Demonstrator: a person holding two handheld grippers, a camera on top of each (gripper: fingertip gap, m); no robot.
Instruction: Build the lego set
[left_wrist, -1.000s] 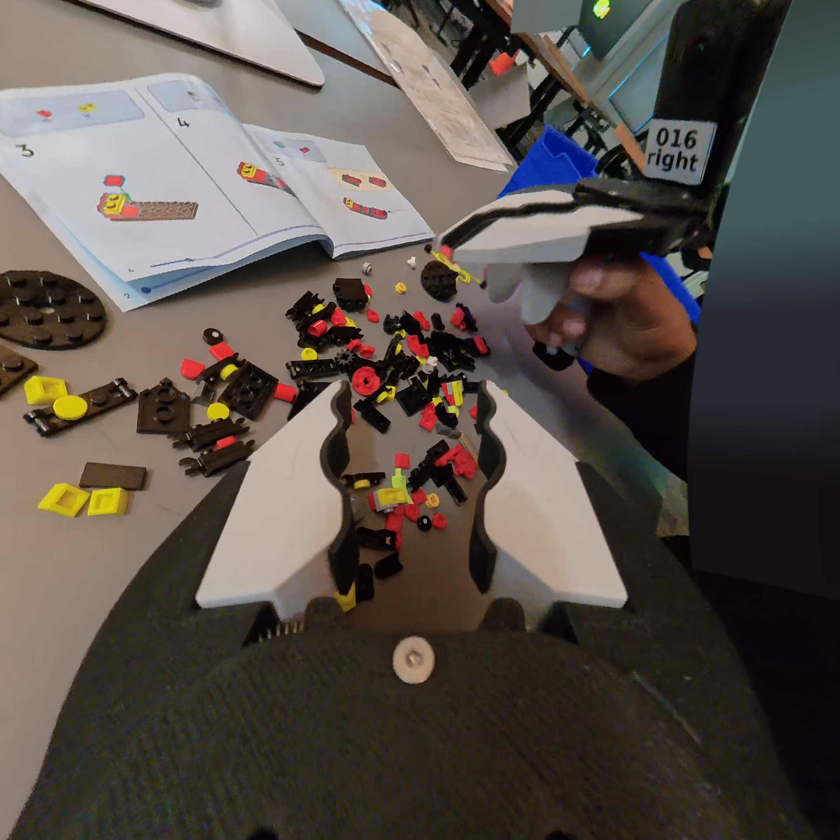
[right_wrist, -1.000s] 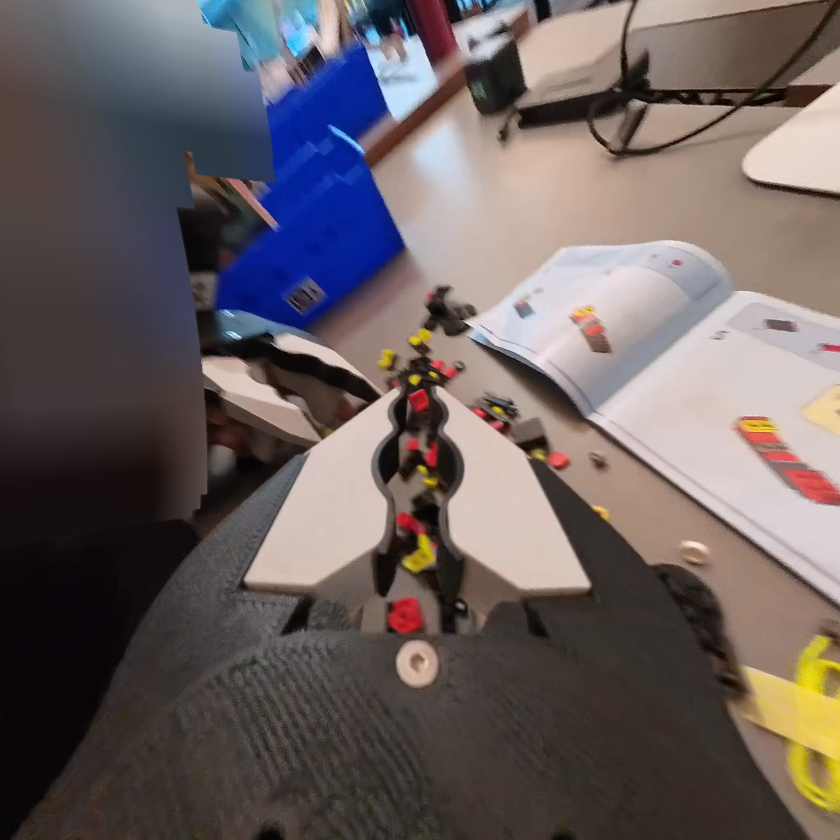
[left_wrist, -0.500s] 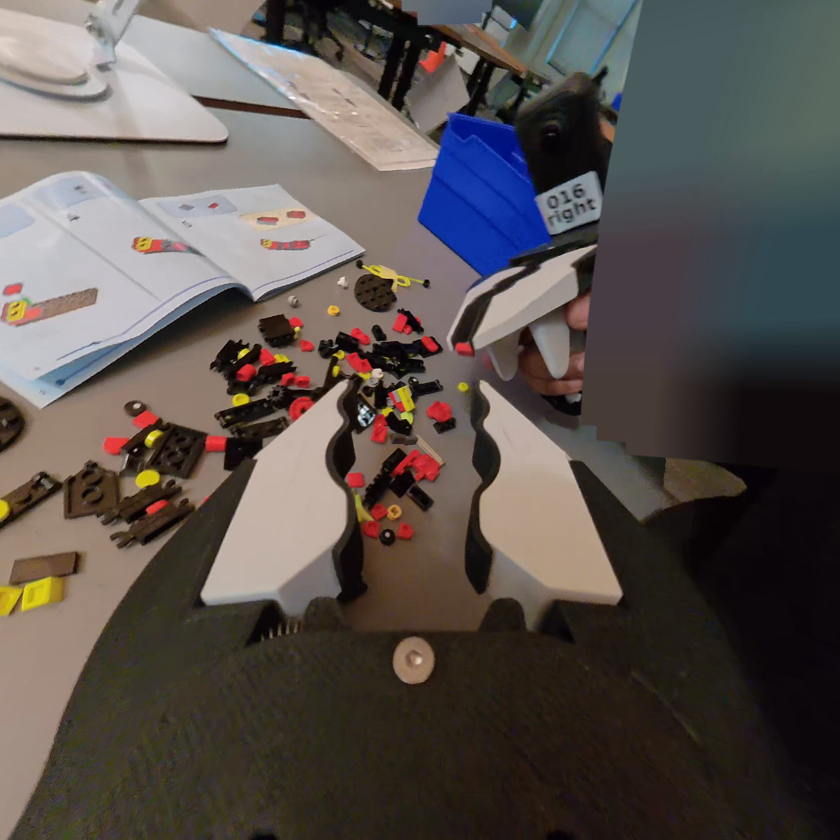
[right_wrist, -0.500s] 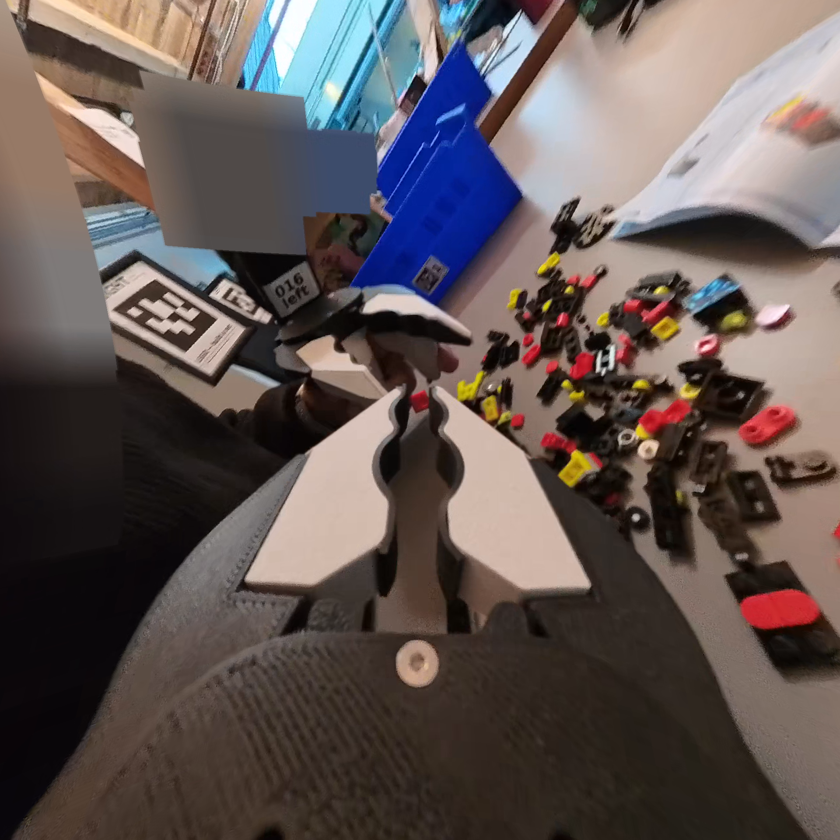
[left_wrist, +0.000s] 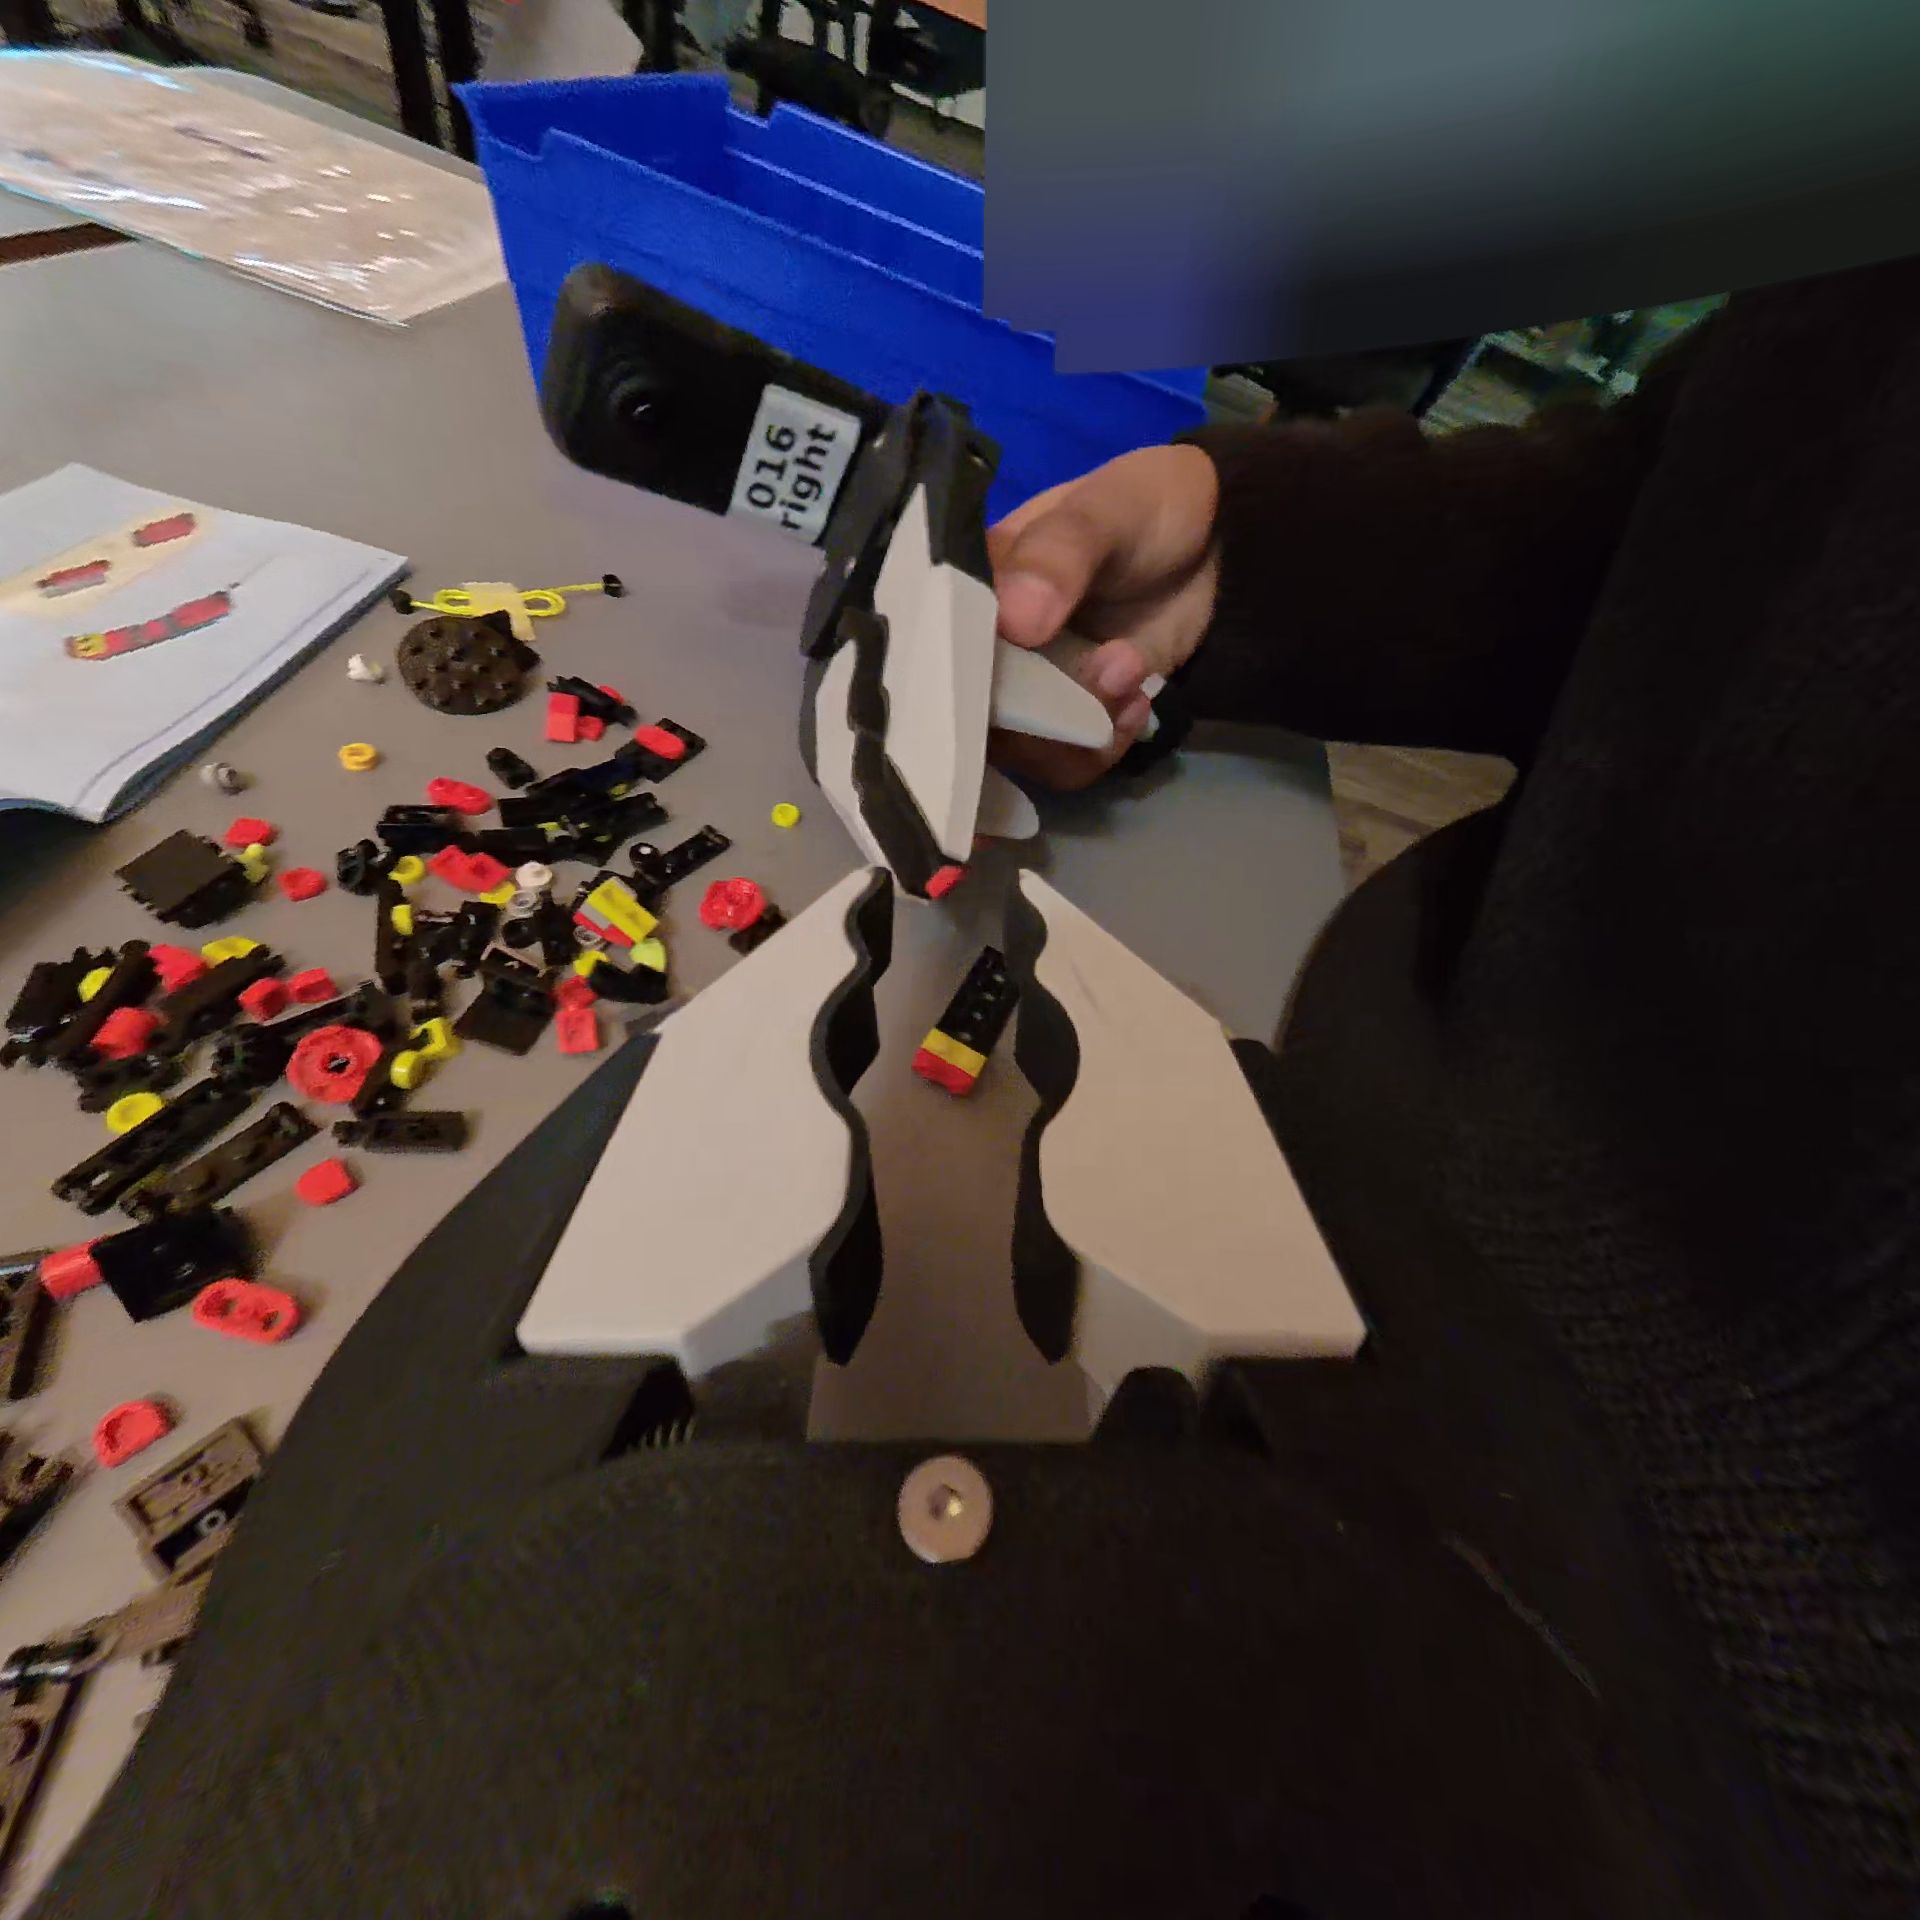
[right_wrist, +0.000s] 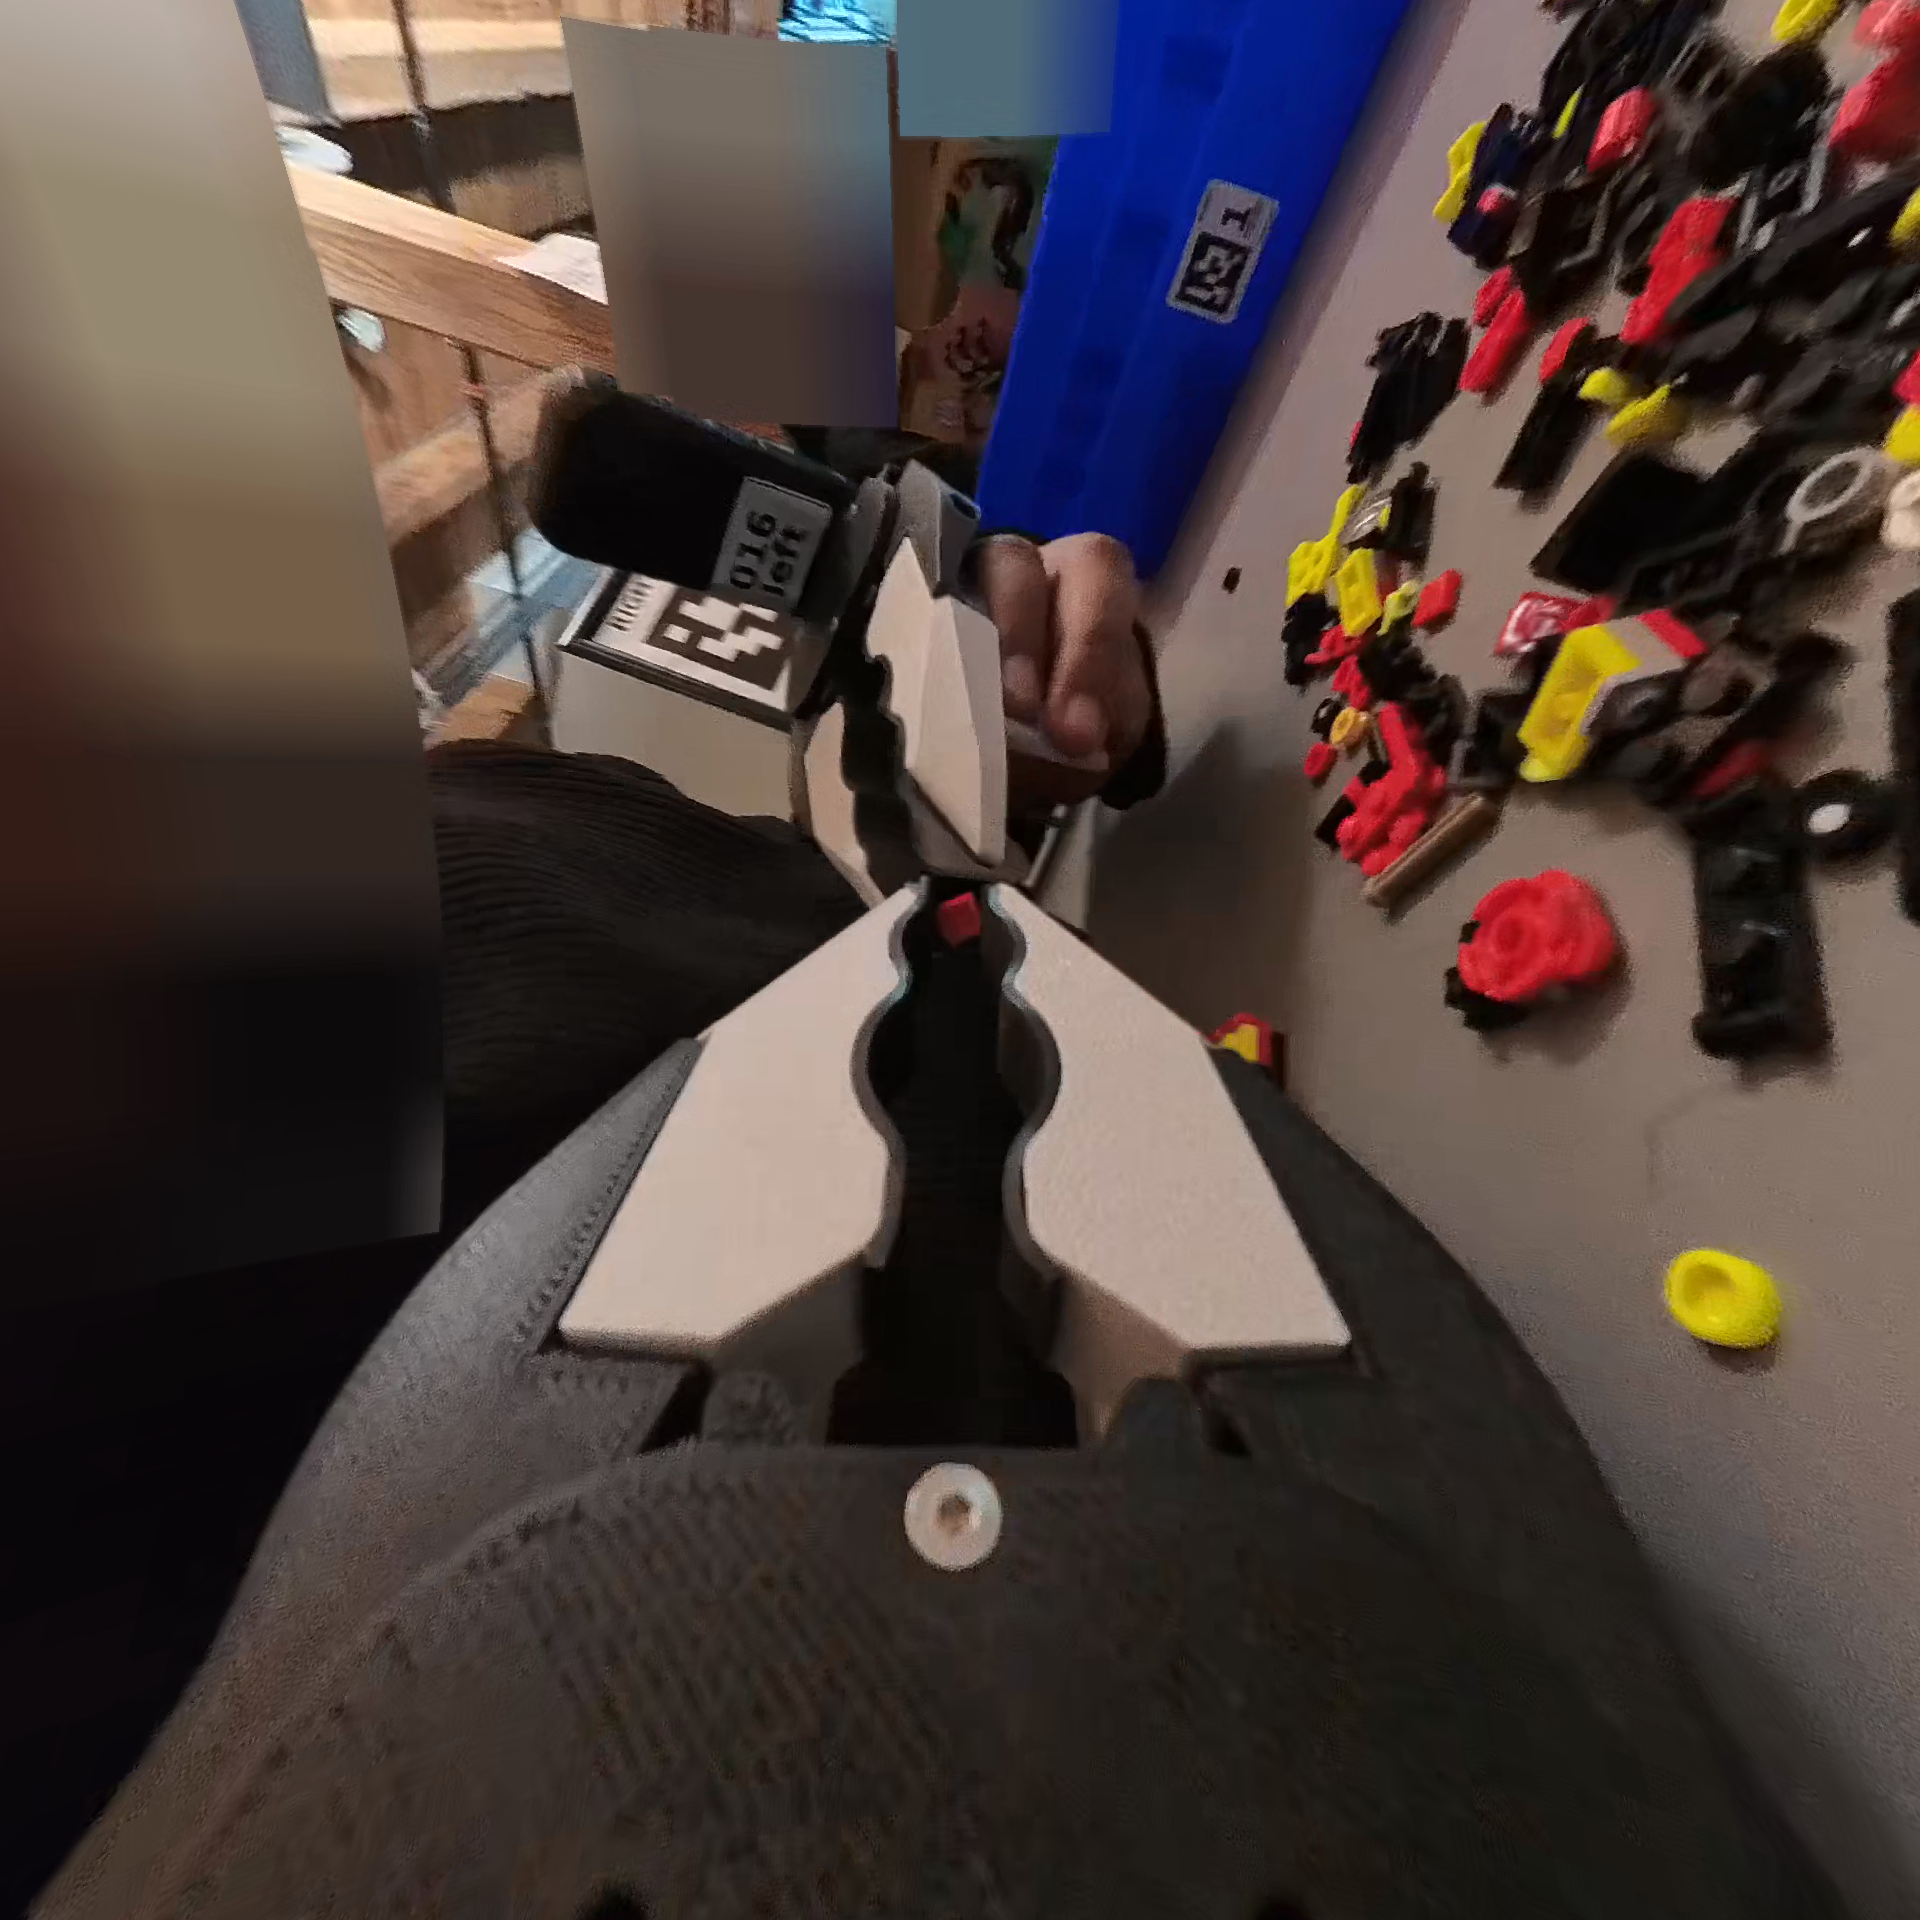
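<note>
My right gripper (right_wrist: 958, 902) is shut on a small red piece (right_wrist: 958, 921), pinched at its fingertips. In the left wrist view it (left_wrist: 935, 868) points down, with the red piece (left_wrist: 943, 881) just above my left gripper's tips. My left gripper (left_wrist: 949, 891) is open and empty. A small black assembly with a yellow and red end (left_wrist: 964, 1023) lies on the table between its fingers. In the right wrist view my left gripper (right_wrist: 914, 862) points down, tip to tip with the right one. Only a corner of the assembly (right_wrist: 1244, 1037) shows there.
A pile of loose black, red and yellow pieces (left_wrist: 499, 914) covers the grey table to the left; it also shows in the right wrist view (right_wrist: 1662, 468). An open instruction booklet (left_wrist: 156, 623) lies beyond it. A blue bin (left_wrist: 779, 239) stands behind. The table's edge is close by.
Both grippers have swung away from the pile toward the table's edge and met tip to tip. The right one still carries the red piece. The small assembly now lies between my left fingers.
</note>
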